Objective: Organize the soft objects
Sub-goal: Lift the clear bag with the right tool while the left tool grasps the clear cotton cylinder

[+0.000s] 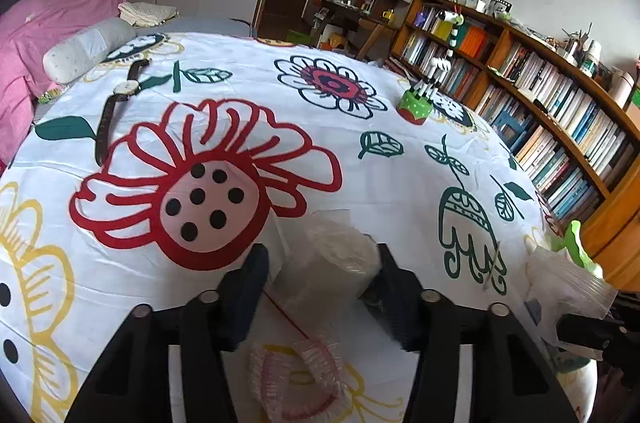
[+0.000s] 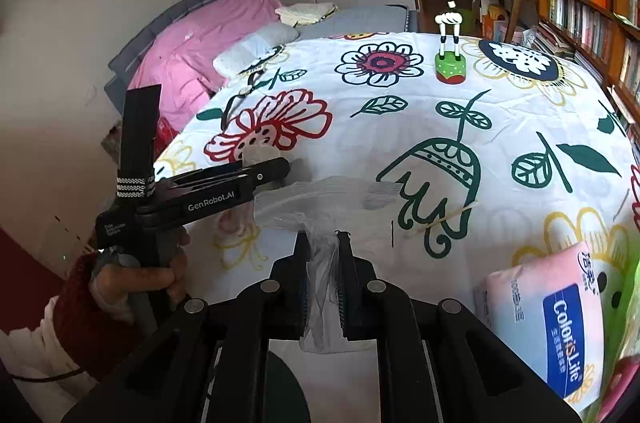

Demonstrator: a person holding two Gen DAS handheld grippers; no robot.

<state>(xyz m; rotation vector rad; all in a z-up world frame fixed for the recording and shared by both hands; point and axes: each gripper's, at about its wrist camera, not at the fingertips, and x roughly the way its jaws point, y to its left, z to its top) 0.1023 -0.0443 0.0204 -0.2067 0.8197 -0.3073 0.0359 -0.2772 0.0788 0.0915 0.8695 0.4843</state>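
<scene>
Left wrist view.

EDITOR: What runs across it, left to right?

PHOTOGRAPHER: A wristwatch (image 1: 120,91) lies flat at the far left of the worktop (image 1: 248,63), which is covered with a flowered cloth. At the bottom centre, the left hand-held gripper (image 1: 324,275) has its fingers apart on either side of a white roll in clear wrap (image 1: 336,255). The right finger touches the wrap. I cannot tell whether the roll is actually pinched. Just below the fingers, a pink frilled cap (image 1: 296,375) lies on the cloth. Farther back and to the right, a striped toy animal on a green base (image 1: 416,107) stands upright. A clear plastic bag (image 1: 568,287) sits at the right edge.

EDITOR: And the right wrist view?

PHOTOGRAPHER: At the left, a hand (image 2: 136,279) grips the handle of the left hand-held gripper, whose tip reaches over the edge of the worktop with the roll (image 2: 260,155) at its end. In the centre, the right hand-held gripper (image 2: 324,263) is clamped together on the bunched neck of the plastic bag (image 2: 320,191). The rest of the bag spreads forward above the cloth. The toy stands well beyond it, near the far edge. A pink tissue pack (image 2: 552,319) lies on the worktop at the lower right, apart from the bag.
</scene>
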